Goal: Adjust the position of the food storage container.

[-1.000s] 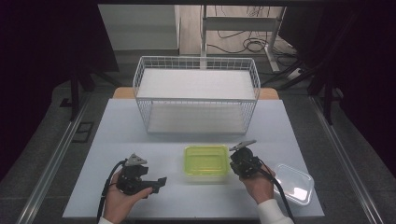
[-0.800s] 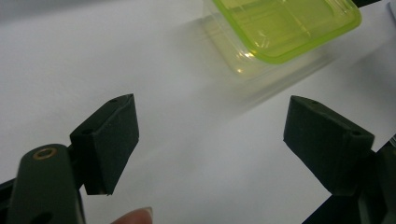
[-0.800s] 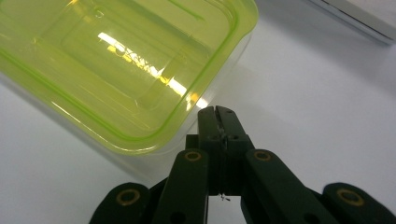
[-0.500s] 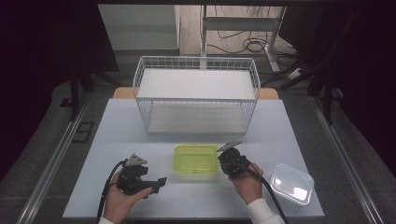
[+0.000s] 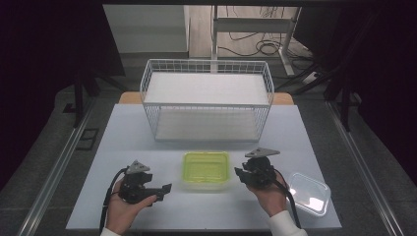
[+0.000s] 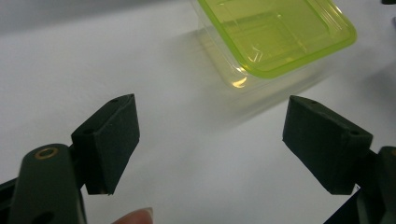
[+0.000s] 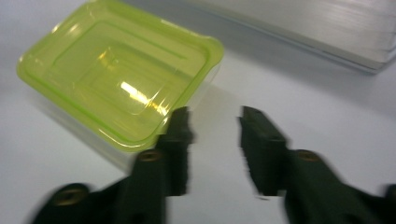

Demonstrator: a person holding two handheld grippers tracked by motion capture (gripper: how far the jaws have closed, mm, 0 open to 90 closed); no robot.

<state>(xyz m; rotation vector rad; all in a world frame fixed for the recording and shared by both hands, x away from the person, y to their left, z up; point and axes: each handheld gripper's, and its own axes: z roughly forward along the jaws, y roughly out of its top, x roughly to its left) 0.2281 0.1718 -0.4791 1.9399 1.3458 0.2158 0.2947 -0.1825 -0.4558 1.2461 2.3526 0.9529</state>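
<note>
High view: the green-lidded box (image 5: 206, 169) is set on the surface (image 5: 147, 147) between both grippers, within reach of either. Left gripper (image 6: 210, 144) view: jaws are held wide, empty, box ahead. Right gripper (image 7: 212, 140) view: jaws, just opened partway, are empty; box just left of them, apparently released.
</note>
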